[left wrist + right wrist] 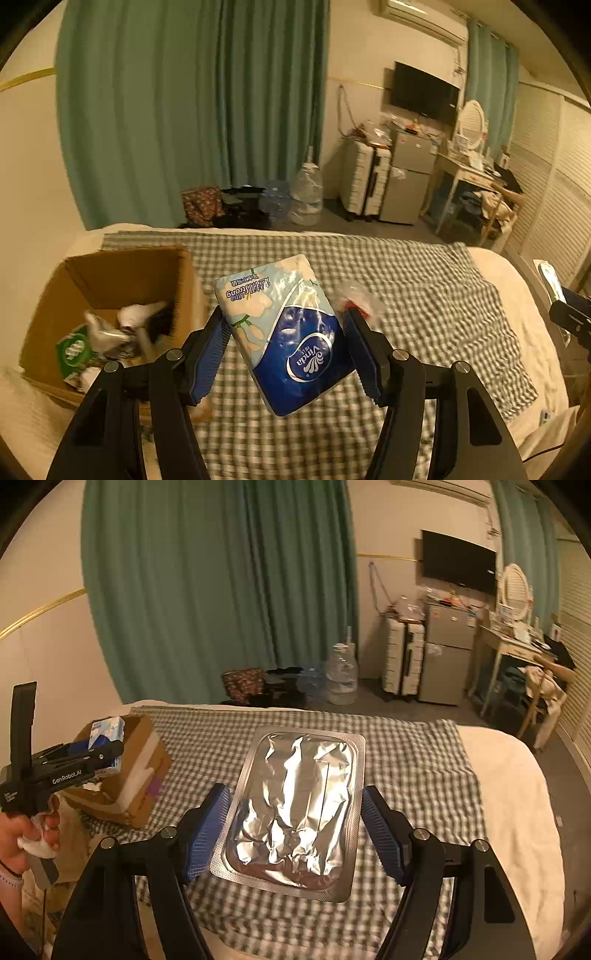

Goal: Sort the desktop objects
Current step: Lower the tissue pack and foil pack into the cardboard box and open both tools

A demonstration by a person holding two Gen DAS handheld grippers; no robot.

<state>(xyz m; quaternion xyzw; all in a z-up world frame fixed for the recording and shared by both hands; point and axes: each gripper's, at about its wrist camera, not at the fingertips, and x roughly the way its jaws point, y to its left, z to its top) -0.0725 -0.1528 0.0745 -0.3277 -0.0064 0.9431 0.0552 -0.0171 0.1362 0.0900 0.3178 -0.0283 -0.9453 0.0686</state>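
My left gripper [284, 314] is shut on a blue and floral Vinda tissue pack [288, 332], held tilted above the checked blanket. An open cardboard box [110, 273] with several items inside stands just to its left. My right gripper [295, 791] is shut on a flat silver foil pouch [295, 805], its blue pads pressing both long edges above the blanket. The right wrist view shows the left gripper [110, 749] at the far left, carrying the tissue pack [107, 731] beside the box [140, 775], with a person's hand [33, 834] on its handle.
A green-and-white checked blanket [424, 295] covers the bed [517, 288]. A crumpled clear wrapper with a red bit [356, 299] lies on it behind the left gripper's right finger. Beyond the bed are green curtains, water jugs [306, 195], a suitcase, a small fridge and a cluttered desk.
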